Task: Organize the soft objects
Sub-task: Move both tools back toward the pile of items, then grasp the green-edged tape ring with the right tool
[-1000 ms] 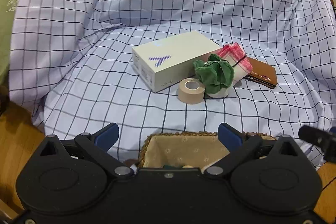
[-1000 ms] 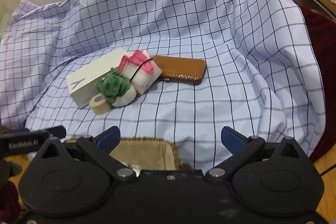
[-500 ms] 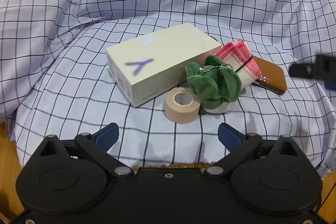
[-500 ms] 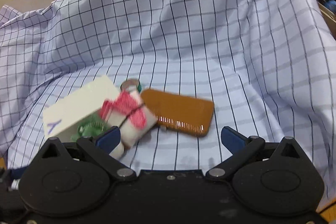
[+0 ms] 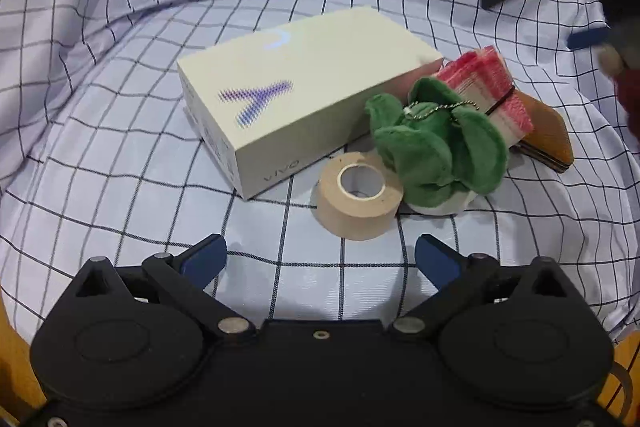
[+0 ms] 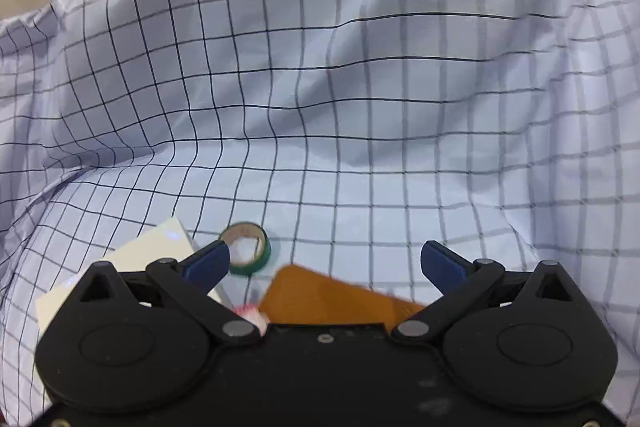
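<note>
In the left wrist view a green plush toy (image 5: 438, 143) with a bead chain lies on the checked cloth (image 5: 120, 155), leaning against a banded stack of pink-and-white cloths (image 5: 486, 87). My left gripper (image 5: 320, 259) is open just short of a beige tape roll (image 5: 358, 201) that touches the toy. My right gripper (image 6: 326, 261) is open above the brown leather case (image 6: 320, 297); its body shows blurred at the upper right of the left wrist view. The pink stack (image 6: 250, 311) barely peeks out by its left finger.
A white phone box (image 5: 296, 111) lies left of the toy and appears again at the lower left (image 6: 132, 267). The brown case (image 5: 546, 137) sits behind the pink stack. A green tape roll (image 6: 246, 249) lies beyond the box. The cloth rises in folds behind (image 6: 360, 47).
Both grippers have moved forward toward the pile; the woven basket has dropped out of view. The right gripper now hangs over the brown case and stays open.
</note>
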Demonstrator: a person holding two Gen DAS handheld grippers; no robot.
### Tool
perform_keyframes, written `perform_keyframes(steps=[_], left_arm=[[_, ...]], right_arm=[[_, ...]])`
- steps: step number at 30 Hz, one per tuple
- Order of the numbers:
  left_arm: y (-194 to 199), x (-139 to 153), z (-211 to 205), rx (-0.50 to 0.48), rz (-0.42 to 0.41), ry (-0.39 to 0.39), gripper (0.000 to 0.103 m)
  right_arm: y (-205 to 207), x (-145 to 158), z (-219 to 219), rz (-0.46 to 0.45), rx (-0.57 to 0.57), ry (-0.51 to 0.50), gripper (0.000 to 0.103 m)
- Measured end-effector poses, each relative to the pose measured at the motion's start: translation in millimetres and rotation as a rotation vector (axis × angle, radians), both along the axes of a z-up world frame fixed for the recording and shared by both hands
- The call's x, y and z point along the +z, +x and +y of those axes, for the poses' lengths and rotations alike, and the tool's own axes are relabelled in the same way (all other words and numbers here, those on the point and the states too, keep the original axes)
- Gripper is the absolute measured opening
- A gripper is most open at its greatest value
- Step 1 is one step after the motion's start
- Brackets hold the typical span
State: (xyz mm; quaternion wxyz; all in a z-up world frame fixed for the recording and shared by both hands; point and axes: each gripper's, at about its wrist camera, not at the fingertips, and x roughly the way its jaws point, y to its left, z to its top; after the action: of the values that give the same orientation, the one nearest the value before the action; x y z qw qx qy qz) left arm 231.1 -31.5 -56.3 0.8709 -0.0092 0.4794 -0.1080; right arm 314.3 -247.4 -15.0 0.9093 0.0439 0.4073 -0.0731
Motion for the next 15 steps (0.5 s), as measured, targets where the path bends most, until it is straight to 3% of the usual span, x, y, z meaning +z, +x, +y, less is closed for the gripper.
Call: perform_keyframes(steps=[9, 15], left_arm=[[4.8, -10.9, -2.6, -0.016, 0.044, 0.018, 0.099], [2.6, -13.0, -5.1, -0.017, 0.039, 0.041, 0.1]], right_arm=[[74.7, -34.7, 26.8, 0.165, 0.067, -0.056, 0.102], [93.5, -54.2, 31.8, 0.218, 0.071, -0.102, 0.101]])
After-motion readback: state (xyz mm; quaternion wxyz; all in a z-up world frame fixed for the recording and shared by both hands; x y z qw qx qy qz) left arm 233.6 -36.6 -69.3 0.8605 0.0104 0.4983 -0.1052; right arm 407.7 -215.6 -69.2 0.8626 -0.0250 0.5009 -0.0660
